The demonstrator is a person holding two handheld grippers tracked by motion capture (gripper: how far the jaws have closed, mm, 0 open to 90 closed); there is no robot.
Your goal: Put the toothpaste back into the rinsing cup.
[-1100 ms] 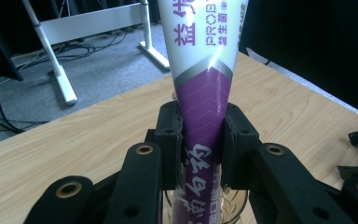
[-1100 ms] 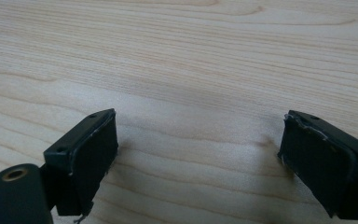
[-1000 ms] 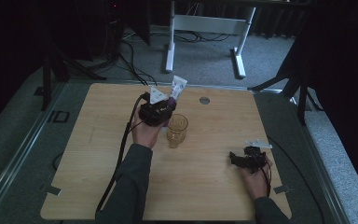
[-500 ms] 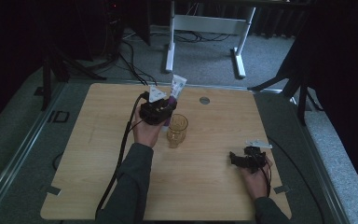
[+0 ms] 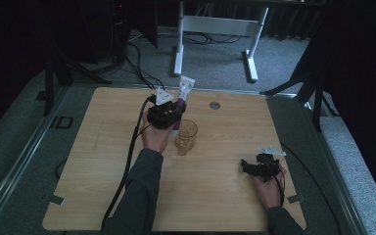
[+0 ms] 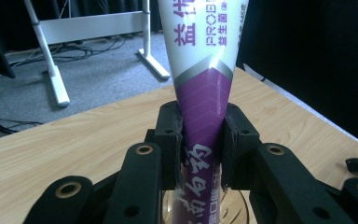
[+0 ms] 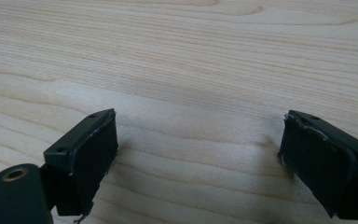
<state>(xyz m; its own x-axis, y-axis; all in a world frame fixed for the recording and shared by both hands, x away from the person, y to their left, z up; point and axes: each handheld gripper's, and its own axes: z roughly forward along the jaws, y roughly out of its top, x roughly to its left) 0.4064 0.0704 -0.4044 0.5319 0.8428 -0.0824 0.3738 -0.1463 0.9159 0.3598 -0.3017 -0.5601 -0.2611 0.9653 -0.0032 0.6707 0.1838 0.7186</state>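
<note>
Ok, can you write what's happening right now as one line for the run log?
left hand-held gripper: shut on toothpaste tube | tube: upright above glass cup | right hand-held gripper: open, nothing between its jaws, over wooden table

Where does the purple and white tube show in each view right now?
High view: the tube stands up from the left claw, upper centre, just behind the glass cup.
Left gripper view: centre, clamped between the pads, its white end running off the top.
Right gripper view: tube not in it; bare wooden table between open jaws.
Shared landmark: the wooden table.
</note>
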